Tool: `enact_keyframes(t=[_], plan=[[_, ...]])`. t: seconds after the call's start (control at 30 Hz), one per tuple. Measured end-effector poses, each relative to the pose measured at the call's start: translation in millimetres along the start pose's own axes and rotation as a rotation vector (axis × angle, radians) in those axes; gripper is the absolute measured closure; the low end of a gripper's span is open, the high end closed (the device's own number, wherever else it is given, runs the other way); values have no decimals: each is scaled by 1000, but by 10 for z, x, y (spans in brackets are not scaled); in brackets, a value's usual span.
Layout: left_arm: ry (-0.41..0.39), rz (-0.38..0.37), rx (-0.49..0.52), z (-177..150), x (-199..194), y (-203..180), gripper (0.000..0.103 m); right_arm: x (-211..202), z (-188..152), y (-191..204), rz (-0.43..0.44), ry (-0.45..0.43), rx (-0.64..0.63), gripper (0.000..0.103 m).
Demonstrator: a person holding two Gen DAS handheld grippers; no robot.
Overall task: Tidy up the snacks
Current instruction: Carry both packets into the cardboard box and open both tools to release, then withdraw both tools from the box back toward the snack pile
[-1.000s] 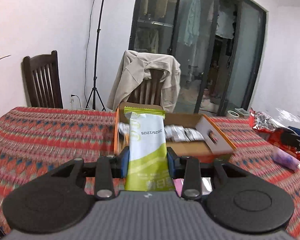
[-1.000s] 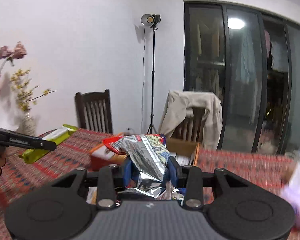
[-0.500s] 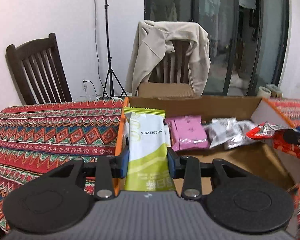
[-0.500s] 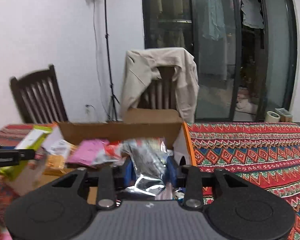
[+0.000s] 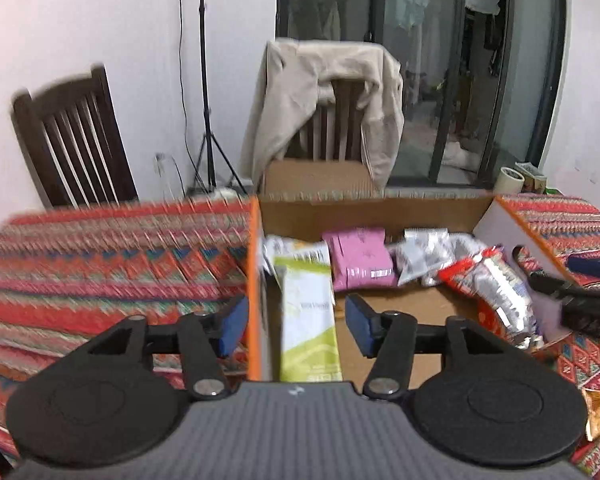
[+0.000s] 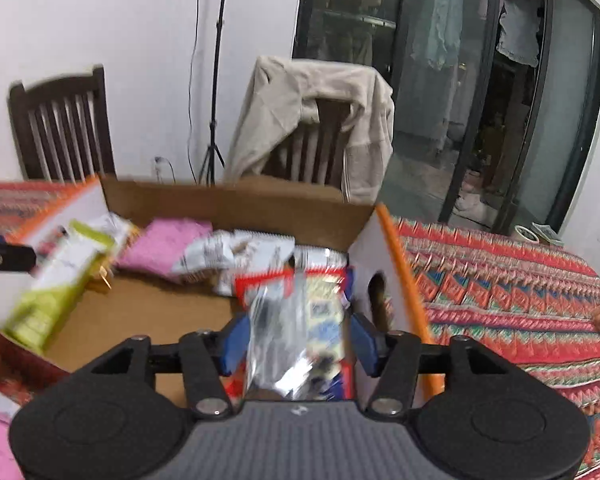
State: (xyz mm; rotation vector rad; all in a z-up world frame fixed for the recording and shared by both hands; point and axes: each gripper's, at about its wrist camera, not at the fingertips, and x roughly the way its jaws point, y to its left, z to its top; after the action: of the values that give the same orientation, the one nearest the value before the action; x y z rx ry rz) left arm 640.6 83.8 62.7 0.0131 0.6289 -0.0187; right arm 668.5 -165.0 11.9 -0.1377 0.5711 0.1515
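Both grippers are mid-release over the box (image 5: 380, 204): left gripper (image 5: 296, 326) opening around the green packet (image 5: 308, 320) at 9 o'clock, right gripper (image 6: 296, 340) opening around the foil bag (image 6: 296, 320) at 3, so I'd let both drop clear before pulling back.

both wrist views look down, close, into one cardboard box (image 5: 372, 204).
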Motion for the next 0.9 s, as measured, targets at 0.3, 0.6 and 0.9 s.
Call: enact_keyframes(t=[0.3, 0.6, 0.9], plan=[[-109, -178, -61, 123, -1504, -30, 11, -1497, 450, -449, -13, -211, -59, 11], [-232, -165, -3, -569, -2888, -315, 0, -2925, 28, -824, -4, -351, -91, 0], [-325, -109, -65, -1739, -3572, -532, 0, -3894, -980, -865, 77, -418, -120, 0]])
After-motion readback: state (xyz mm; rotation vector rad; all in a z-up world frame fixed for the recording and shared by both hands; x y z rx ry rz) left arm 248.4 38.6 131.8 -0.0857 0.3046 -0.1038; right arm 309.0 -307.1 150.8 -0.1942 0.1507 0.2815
